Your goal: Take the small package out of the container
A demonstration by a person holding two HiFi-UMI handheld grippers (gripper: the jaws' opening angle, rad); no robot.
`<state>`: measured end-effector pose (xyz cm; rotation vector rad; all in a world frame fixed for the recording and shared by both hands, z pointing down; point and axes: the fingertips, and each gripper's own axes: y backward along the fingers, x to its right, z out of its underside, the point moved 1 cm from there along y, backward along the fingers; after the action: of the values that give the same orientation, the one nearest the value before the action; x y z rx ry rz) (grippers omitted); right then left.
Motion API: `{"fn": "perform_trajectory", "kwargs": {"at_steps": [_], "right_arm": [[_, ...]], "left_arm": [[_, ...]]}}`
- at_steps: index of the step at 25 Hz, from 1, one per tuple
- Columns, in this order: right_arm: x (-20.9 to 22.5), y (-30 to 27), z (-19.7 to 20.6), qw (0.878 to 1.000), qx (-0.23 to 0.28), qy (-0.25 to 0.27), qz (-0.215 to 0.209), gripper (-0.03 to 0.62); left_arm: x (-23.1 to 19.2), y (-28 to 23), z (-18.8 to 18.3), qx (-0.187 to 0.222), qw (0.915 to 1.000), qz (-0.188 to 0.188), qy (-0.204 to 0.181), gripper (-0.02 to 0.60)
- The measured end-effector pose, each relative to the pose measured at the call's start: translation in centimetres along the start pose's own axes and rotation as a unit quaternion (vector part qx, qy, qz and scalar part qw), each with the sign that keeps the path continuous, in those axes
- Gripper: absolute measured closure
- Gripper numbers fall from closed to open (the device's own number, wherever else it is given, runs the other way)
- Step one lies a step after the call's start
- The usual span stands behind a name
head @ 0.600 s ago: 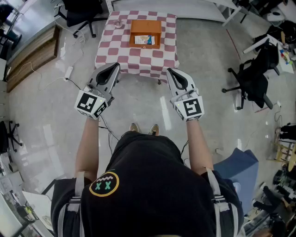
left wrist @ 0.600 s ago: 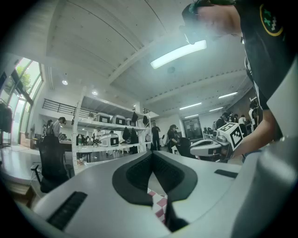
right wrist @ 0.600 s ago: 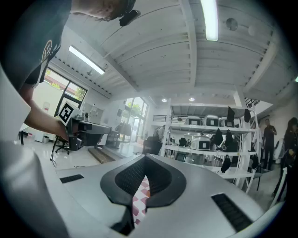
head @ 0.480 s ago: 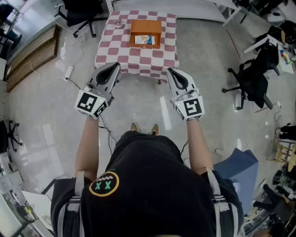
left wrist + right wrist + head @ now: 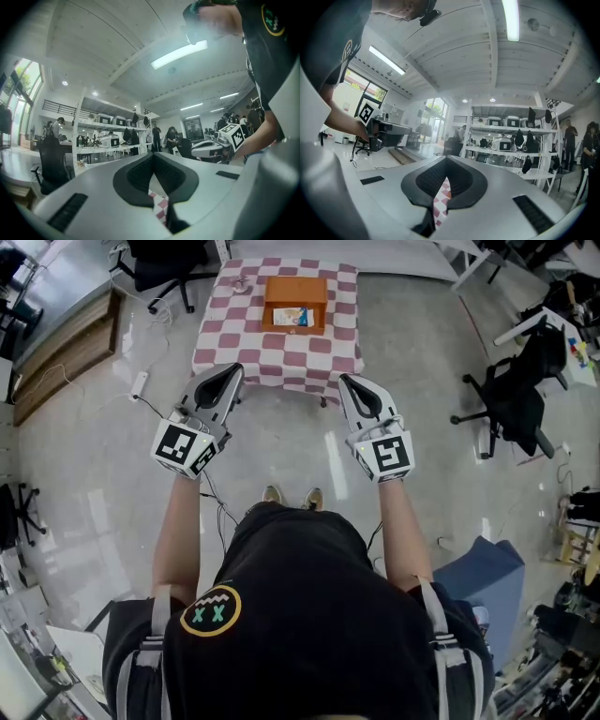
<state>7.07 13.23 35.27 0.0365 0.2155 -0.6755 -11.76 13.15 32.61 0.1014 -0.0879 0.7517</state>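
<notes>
An orange open container (image 5: pixel 294 304) stands on a table with a red-and-white checkered cloth (image 5: pixel 272 348) at the far end of the head view. A small white and blue package (image 5: pixel 291 317) lies inside it. My left gripper (image 5: pixel 228 374) and right gripper (image 5: pixel 354 382) hang side by side in front of the table's near edge, well short of the container. Both are shut with nothing between the jaws. In the left gripper view the fingertips (image 5: pixel 153 154) meet, and a strip of the cloth (image 5: pixel 159 206) shows below them. The right gripper view shows the same cloth (image 5: pixel 440 199) under its closed tips.
Black office chairs stand at the right (image 5: pixel 511 409) and far left (image 5: pixel 164 263). A wooden bench (image 5: pixel 61 357) lines the left wall, cables (image 5: pixel 141 390) trail over the floor. A blue seat (image 5: pixel 487 582) is close at my right. Shelving racks (image 5: pixel 511 140) and people stand far off.
The table sits a touch higher in the head view. Both grippers stay shut and hold nearly the same place.
</notes>
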Motion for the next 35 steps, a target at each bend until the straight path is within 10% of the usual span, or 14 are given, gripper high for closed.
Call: {"fn": "perform_trajectory", "kwargs": {"at_steps": [17,35], "right_arm": [[-0.32,-0.15,0.16,1.0,0.004,-0.015,-0.005,0.574],[-0.74,-0.26,0.85,0.999,-0.008,-0.023,-0.021,0.394]], "left_arm": [[0.13,0.29,-0.07,0.0,1.0,0.0,0.0,0.565],[0.09,0.16,0.13,-0.008,1.0,0.002,-0.001,0.565]]}}
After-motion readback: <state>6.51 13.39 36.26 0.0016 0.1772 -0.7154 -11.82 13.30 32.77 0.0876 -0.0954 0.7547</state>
